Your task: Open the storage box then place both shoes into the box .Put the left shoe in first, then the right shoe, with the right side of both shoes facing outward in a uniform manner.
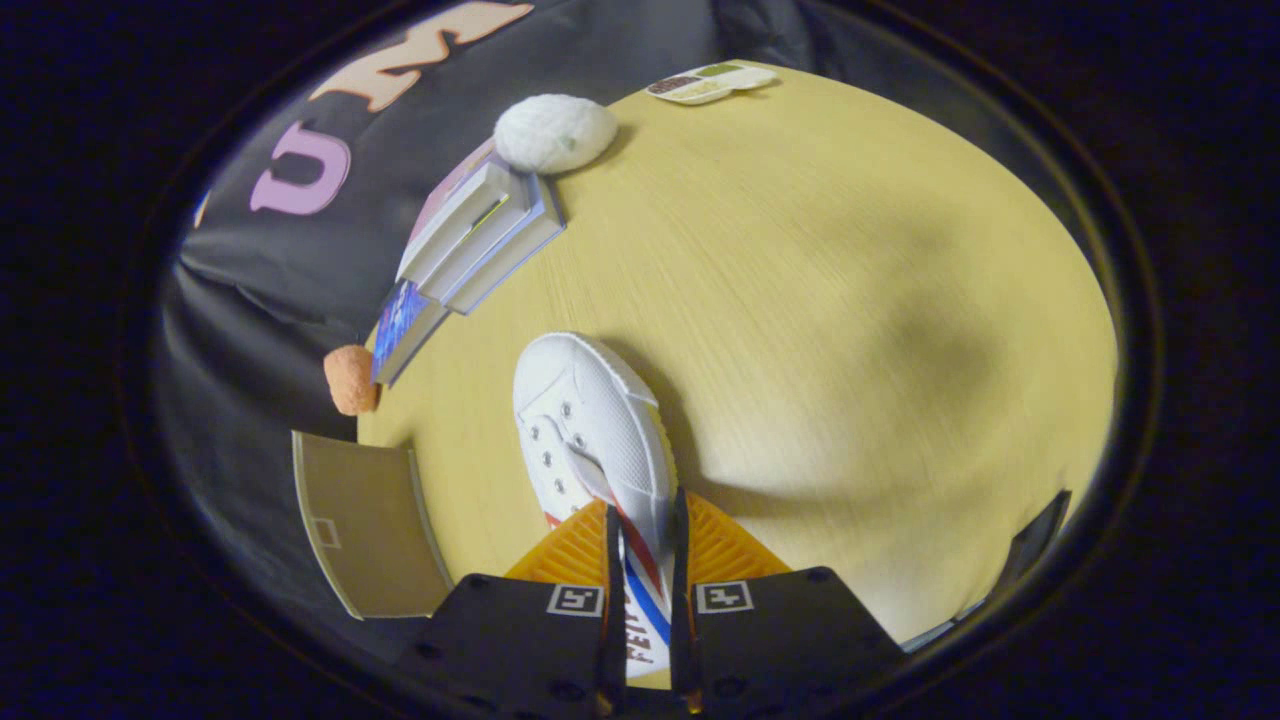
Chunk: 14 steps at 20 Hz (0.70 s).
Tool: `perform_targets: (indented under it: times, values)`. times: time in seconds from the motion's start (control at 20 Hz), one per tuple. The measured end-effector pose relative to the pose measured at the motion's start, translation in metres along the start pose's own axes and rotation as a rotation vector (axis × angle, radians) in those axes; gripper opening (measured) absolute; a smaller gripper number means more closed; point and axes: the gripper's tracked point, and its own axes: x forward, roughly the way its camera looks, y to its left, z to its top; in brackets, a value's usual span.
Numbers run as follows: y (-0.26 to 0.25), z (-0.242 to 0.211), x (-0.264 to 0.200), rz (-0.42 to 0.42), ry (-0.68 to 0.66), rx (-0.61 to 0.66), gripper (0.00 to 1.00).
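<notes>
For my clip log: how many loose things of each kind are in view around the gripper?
Shoes: 1, the white shoe, pinched by its side wall in the gripper
Books: 3, the stack
White fluffy ball: 1
Orange sponge-like lump: 1
Small tray: 1
Clear box panel: 1
Total: 8

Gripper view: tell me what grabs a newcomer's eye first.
The white shoe, pinched by its side wall in the gripper, toe pointing out over the wooden table. Beyond it, a stack of books with a white ball at the table's far edge.
</notes>
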Motion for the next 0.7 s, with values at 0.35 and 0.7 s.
perform_targets:
  times: [0.35, 0.7]
  values:
    - [0.052, -0.012, -0.015, 0.106, 0.014, 0.089, 0.06]
    - [0.239, -0.03, -0.067, 0.378, 0.042, 0.018, 0.06]
